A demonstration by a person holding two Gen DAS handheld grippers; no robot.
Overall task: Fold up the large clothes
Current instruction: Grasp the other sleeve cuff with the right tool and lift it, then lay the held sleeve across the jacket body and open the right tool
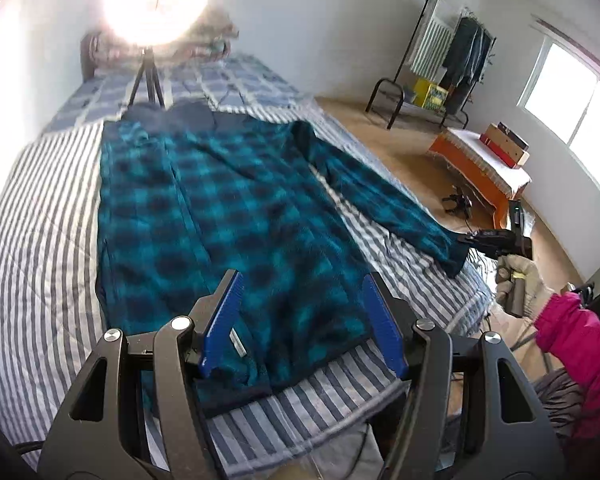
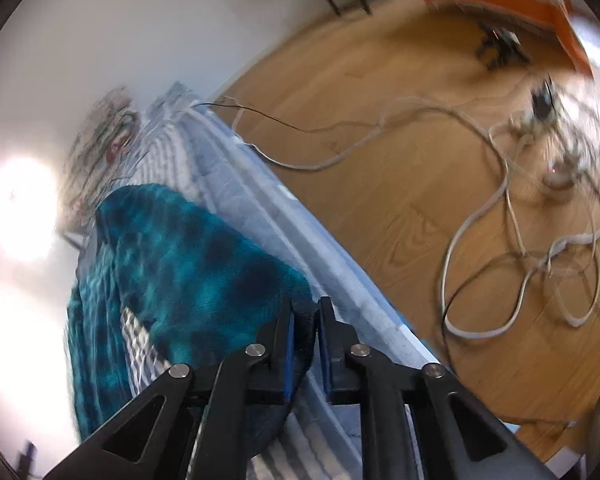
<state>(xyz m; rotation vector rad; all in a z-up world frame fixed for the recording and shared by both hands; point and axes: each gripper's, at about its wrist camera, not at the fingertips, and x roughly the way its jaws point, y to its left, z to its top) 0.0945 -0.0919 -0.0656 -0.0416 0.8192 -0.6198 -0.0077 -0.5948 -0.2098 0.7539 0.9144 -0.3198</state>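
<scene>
Teal plaid shirt point(image 1: 228, 208) flat on striped bed point(image 1: 40, 240), left tongs point(image 1: 300, 320) apart above hem, right tongs point(image 2: 306, 336) clamped on sleeve cuff point(image 2: 304, 316).

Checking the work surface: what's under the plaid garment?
The plaid garment lies spread on a striped bedsheet, which shows on all sides. Its right sleeve cuff is pinched by the right gripper. Anything beneath the fabric is covered.
</scene>
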